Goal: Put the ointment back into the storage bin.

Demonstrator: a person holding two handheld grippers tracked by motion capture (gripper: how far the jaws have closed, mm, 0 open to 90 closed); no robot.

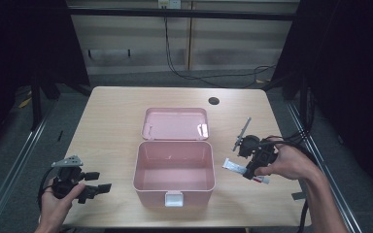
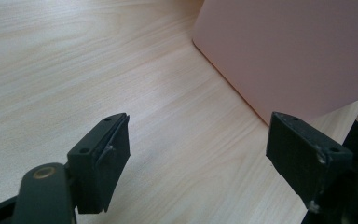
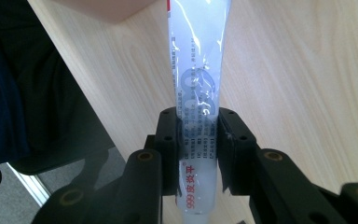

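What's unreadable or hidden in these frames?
- Tube: its far end is cut off by the top edge of the right gripper view; the small print is too fine to read.
- Tube in the high view: its middle is hidden by the right gripper.
- Pink box: cut off by the left gripper view's edges; its latch is too small in the high view.

In the high view, light falls from overhead onto the wooden table [image 1: 116, 121] while the surroundings sink into near-black, and a small white glare sits on the open lid of the pink box [image 1: 174, 167]. The left gripper view is bright and evenly lit, with the near jaws soft and slightly blurred. In the right gripper view, glare streaks the glossy white ointment tube [image 3: 196, 70], whose far end washes out, and the left side lies in dark shadow.
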